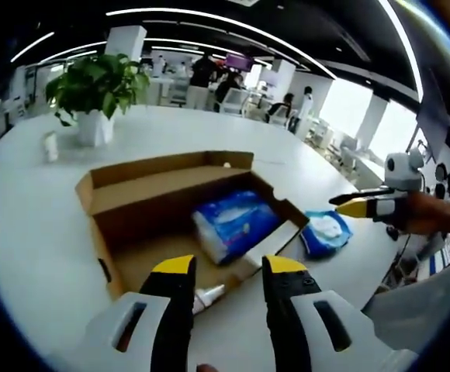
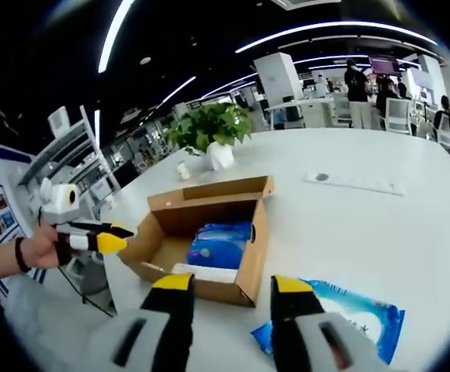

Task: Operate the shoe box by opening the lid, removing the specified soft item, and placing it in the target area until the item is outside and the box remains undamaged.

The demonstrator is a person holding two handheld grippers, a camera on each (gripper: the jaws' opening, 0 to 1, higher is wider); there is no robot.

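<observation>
The cardboard shoe box (image 1: 143, 203) sits open on the white table (image 1: 31, 232), lid flap folded back, just ahead of the left gripper (image 1: 229, 269), whose yellow-tipped jaws stand apart on nothing. Inside, beyond the gap between the fingertips, lies a blue soft pack (image 1: 234, 223) — a white tube (image 1: 208, 295) rests near the left finger. The right gripper (image 2: 233, 284) is likewise spread and empty; a blue wet-wipes packet (image 2: 357, 312) lies on the table just beside its right finger — outside the box. A potted plant (image 1: 95, 89) stands far beyond.
</observation>
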